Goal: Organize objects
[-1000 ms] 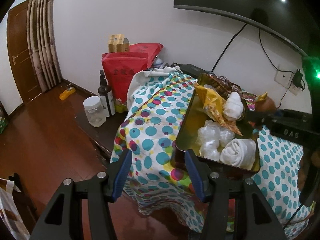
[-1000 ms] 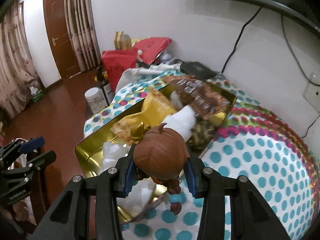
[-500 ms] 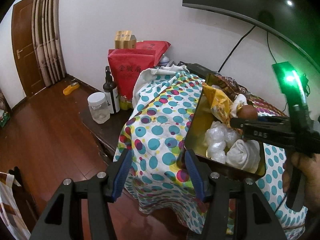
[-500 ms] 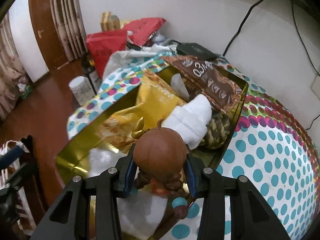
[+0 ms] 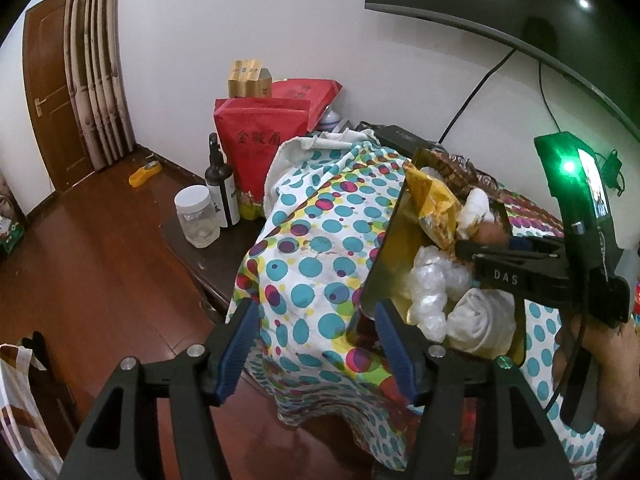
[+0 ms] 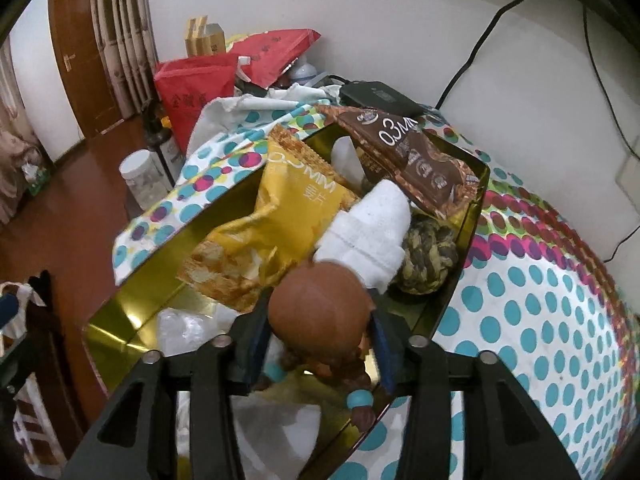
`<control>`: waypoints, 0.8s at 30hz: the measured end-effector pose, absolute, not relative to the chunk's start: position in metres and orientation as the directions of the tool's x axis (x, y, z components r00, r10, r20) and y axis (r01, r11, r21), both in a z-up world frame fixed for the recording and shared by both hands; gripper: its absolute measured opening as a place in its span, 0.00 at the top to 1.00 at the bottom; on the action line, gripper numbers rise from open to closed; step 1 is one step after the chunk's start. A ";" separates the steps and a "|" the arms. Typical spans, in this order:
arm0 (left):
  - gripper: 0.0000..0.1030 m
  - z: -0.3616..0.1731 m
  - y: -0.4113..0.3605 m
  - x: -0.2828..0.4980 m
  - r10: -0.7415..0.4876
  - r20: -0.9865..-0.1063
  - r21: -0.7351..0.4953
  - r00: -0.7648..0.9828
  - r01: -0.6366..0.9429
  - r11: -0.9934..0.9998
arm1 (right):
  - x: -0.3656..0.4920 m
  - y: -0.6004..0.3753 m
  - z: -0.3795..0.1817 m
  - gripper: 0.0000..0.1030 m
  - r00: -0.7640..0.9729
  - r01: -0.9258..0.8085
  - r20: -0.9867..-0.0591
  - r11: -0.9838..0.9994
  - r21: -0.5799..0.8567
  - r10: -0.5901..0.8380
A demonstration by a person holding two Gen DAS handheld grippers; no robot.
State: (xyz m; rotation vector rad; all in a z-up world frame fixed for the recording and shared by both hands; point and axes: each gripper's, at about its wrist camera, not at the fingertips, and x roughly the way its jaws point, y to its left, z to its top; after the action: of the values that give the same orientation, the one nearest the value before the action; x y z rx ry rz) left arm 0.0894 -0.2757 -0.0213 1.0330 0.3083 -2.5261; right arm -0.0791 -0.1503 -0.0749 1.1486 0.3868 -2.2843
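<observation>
My right gripper (image 6: 318,320) is shut on a brown gourd ornament (image 6: 320,312) with a string of beads (image 6: 358,394), held over the gold tin tray (image 6: 472,208). The tray holds a yellow snack bag (image 6: 280,220), a brown snack bag (image 6: 412,152), a rolled white cloth (image 6: 368,232), a rope ball (image 6: 428,256) and clear plastic wraps (image 5: 428,292). In the left wrist view the right gripper (image 5: 486,240) reaches in over the tray (image 5: 384,272) from the right. My left gripper (image 5: 316,324) is open and empty, before the tray's near corner.
The tray sits on a polka-dot cloth (image 5: 320,240) over a table. A low wooden bench (image 5: 188,248) to the left carries a clear jar (image 5: 196,216), a dark bottle (image 5: 220,184) and red bags (image 5: 260,140). A black box (image 6: 380,96) and cables lie by the wall.
My right gripper has moved forward and lower over the tray with the gourd in it. The left gripper has drawn slightly closer to the tray, still open.
</observation>
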 end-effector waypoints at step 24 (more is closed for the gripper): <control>0.32 0.016 -0.212 0.064 -0.292 -0.671 0.044 -0.682 0.356 -0.934 | 0.001 -0.025 -0.018 0.00 -0.648 0.431 -0.732 -0.894 -0.123 -0.212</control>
State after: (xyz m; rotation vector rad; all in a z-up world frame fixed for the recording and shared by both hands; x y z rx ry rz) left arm 0.0637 -0.2121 0.0155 1.0124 0.1266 -2.5928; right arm 0.0012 -0.0250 -0.0179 1.0722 0.4092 -2.5331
